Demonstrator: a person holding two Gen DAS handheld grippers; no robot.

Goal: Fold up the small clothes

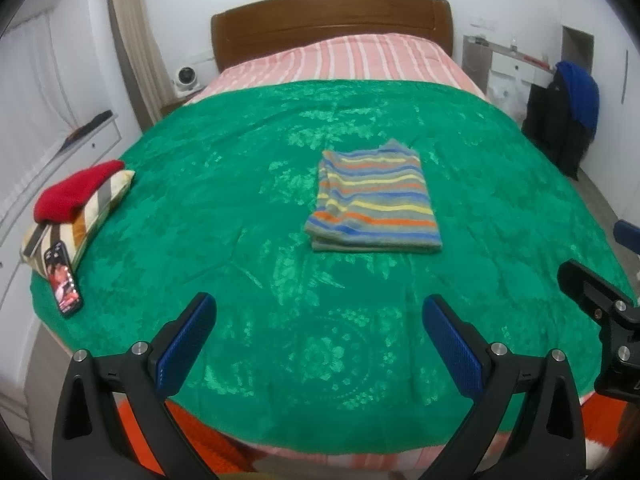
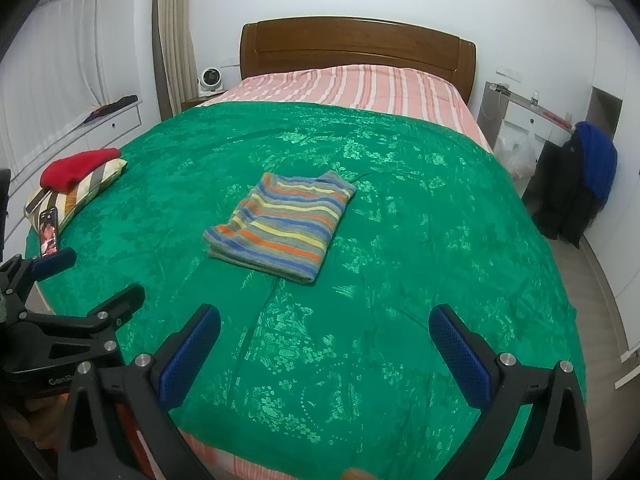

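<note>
Striped shirt (image 1: 376, 200) folded, resting mid-bed on green blanket (image 1: 240, 208). Left claw (image 1: 320, 344) and right claw (image 2: 324, 354) both released, empty, well apart from shirt. Risk: pinching only the top layer, dragging the stack open.

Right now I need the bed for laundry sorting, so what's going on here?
A person is folding small clothes with a handheld gripper in each hand. The striped garment lies folded into a neat rectangle in the middle of the green bedspread. Neither gripper touches it: the left gripper and the right gripper both hover open and empty near the foot of the bed. A red garment sits on a striped cushion at the bed's left edge, next to a phone.
</note>
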